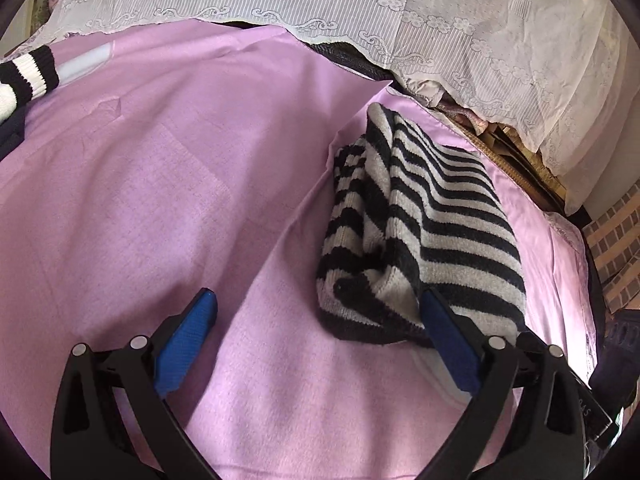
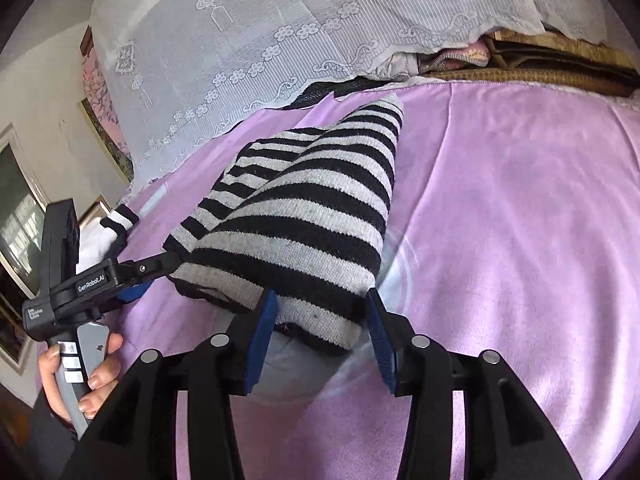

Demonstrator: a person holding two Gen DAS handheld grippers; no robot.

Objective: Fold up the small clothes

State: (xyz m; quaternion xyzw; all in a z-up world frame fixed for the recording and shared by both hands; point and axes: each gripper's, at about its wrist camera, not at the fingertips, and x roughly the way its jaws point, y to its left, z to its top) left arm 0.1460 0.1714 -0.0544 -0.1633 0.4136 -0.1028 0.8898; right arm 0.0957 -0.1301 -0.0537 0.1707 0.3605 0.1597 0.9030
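A black-and-white striped knit garment (image 1: 424, 224) lies folded in a thick bundle on the pink sheet (image 1: 180, 168). My left gripper (image 1: 316, 312) is open; its right finger touches the bundle's near left corner and nothing lies between its fingers. In the right wrist view the same garment (image 2: 304, 208) lies ahead. My right gripper (image 2: 320, 316) is open, its blue pads either side of the bundle's near end, not closed on it. The left gripper (image 2: 148, 276) shows at the bundle's left edge, held by a hand.
A second striped garment (image 1: 24, 76) lies at the far left of the sheet; it also shows in the right wrist view (image 2: 116, 220). A white lace cover (image 1: 360, 12) drapes over stacked things behind the sheet. Brick-pattern flooring (image 1: 616, 248) lies at right.
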